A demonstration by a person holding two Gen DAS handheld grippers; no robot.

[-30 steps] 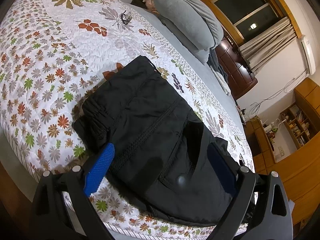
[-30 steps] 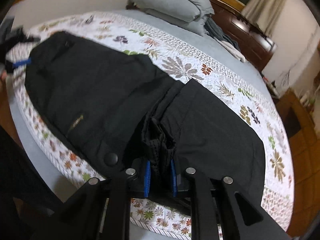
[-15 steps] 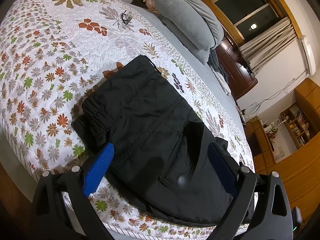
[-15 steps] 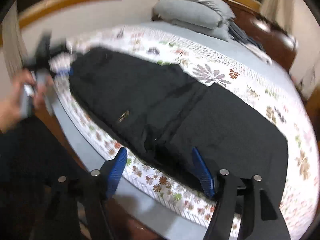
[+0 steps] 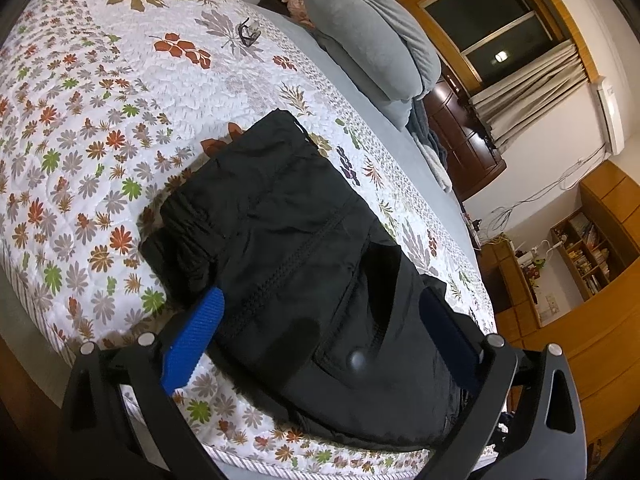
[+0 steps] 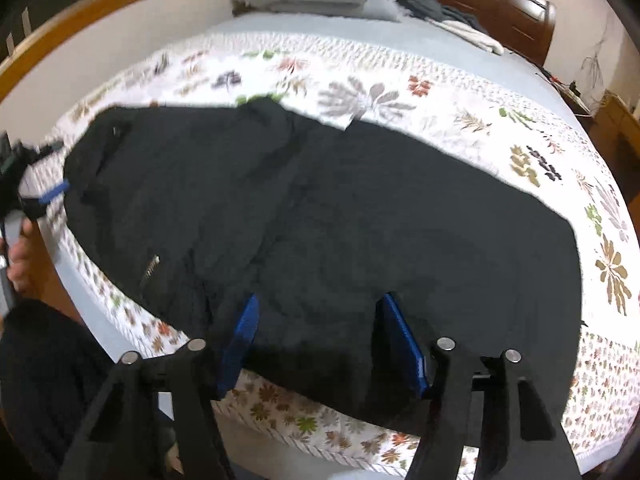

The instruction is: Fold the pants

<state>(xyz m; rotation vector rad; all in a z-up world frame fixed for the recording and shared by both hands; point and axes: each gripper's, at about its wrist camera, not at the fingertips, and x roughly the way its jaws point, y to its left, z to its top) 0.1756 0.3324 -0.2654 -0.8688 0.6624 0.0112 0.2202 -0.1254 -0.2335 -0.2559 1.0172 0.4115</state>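
The black fabric pants (image 6: 320, 216) lie spread along the near edge of the floral quilted bed (image 5: 80, 120). The right gripper (image 6: 320, 336) hovers over them, its jaws apart after just opening off the cloth, then narrowing slightly. The left gripper (image 5: 320, 320) hovers at the waistband end, jaws wide apart, gripping nothing.

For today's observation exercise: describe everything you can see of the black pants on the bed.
The black pants lie flat along the near edge of the floral quilt, in a matte, slightly crinkled fabric. The gathered elastic waistband is at one end; a stitched seam, a round snap and a small zipper show. Both grippers hover open over them, and neither pinches the cloth.
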